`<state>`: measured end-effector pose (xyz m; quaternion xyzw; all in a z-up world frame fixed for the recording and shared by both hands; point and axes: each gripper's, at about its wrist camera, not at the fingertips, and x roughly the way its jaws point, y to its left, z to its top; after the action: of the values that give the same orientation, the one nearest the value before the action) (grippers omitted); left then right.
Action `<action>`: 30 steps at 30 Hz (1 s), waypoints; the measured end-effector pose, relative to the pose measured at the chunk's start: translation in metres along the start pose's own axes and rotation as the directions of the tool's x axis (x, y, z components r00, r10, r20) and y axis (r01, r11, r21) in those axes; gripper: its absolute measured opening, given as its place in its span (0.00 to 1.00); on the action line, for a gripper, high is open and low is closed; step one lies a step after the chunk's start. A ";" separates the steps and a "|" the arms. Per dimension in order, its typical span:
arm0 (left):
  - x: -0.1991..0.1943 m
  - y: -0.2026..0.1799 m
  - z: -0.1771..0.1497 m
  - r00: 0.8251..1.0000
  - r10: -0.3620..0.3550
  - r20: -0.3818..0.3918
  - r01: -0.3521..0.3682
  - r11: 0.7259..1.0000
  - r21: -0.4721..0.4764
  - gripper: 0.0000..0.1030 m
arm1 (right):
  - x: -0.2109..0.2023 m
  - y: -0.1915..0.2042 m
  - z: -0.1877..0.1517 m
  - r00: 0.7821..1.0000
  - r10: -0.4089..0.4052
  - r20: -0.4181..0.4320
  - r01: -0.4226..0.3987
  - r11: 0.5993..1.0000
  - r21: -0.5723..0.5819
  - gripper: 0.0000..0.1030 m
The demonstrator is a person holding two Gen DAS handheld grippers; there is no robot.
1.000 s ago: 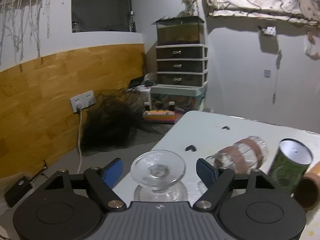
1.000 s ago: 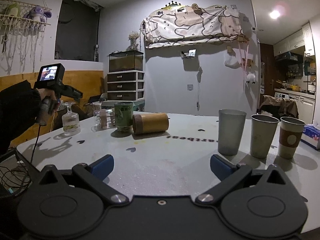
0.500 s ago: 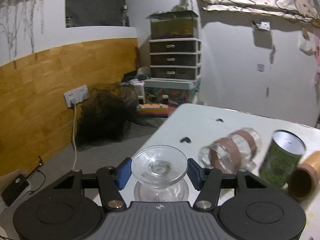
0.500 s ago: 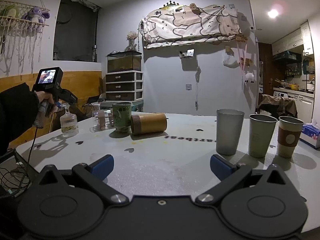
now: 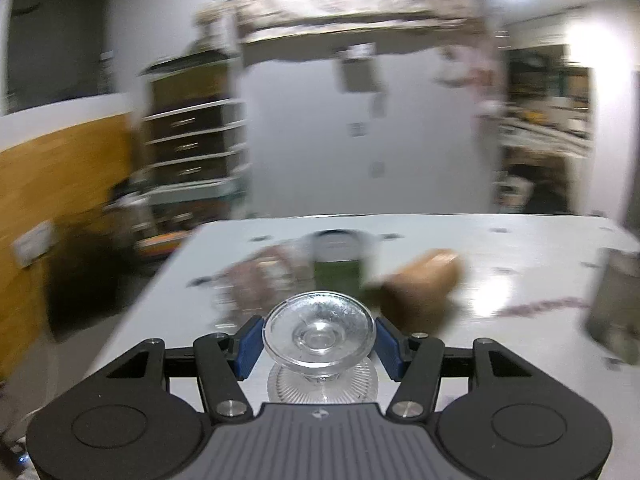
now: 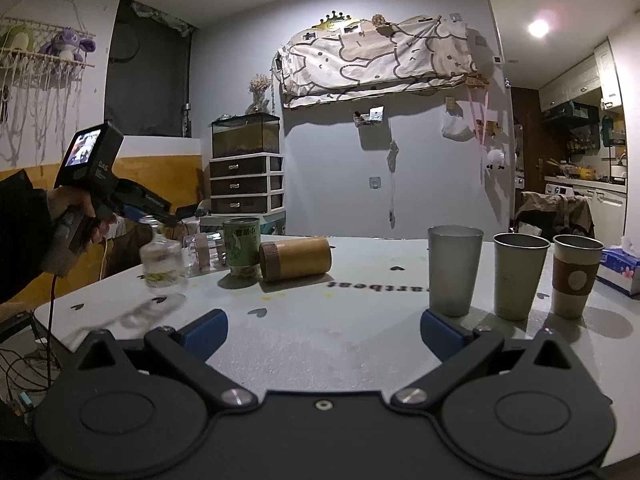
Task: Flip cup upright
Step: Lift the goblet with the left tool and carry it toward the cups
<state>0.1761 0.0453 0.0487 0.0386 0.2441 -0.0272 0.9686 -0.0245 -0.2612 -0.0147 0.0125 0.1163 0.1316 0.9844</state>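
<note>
Left gripper point(image 5: 319, 344) has its blue pads pressed against either side of the glass cup point(image 5: 319, 336), low centre of the left wrist frame, and the cup is upside down: round foot facing the camera, ribbed bowl below it. The background there is smeared with motion blur. In the right wrist view the same cup point(image 6: 162, 258) sits at middle left, at or just above the white table point(image 6: 320, 332); whether it touches, I cannot tell.

This is clear glass, so I judge it rigid, slick and breakable, fairly light. The narrow stem region under the foot looks like the sensible place to hold, since the flared foot would stop it slipping out during a turn.

Right gripper point(image 6: 323, 330) hangs over the table with its jaws spread wide and nothing between them.

Containers now: a green can point(image 6: 241, 246) stands upright, a brown cylinder point(image 6: 295, 259) lies on its side beside it, and a glass jar point(image 6: 205, 254) lies behind. At right, a grey tumbler point(image 6: 454, 274), a pale cup point(image 6: 519, 276) and a sleeved paper cup point(image 6: 575, 280) stand upright; their contents are not visible.
</note>
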 end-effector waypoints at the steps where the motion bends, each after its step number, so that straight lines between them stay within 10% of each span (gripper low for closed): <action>1: -0.005 -0.015 -0.001 0.999 -0.043 0.008 0.043 0.999 0.017 0.58 | -0.001 -0.002 0.000 1.000 -0.002 0.002 0.002 1.000 0.004 1.00; 12: -0.020 -0.158 -0.009 0.924 -0.383 -0.013 0.380 0.911 0.159 0.58 | -0.016 -0.028 -0.001 0.998 -0.064 0.022 0.063 0.997 0.055 1.00; 25: 0.007 -0.218 -0.021 0.914 -0.398 -0.082 0.405 0.881 0.242 0.59 | 0.019 -0.062 0.000 0.998 -0.057 -0.034 0.061 0.990 0.125 0.99; 30: 0.008 -0.225 -0.006 0.927 -0.371 -0.059 0.373 0.891 0.257 0.72 | 0.059 -0.059 -0.003 0.994 0.041 -0.105 -0.027 0.991 0.135 0.54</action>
<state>0.1641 -0.1784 0.0257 0.1196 0.2454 -0.2441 0.9305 0.0448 -0.3029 -0.0343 0.0729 0.1775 0.1409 0.9712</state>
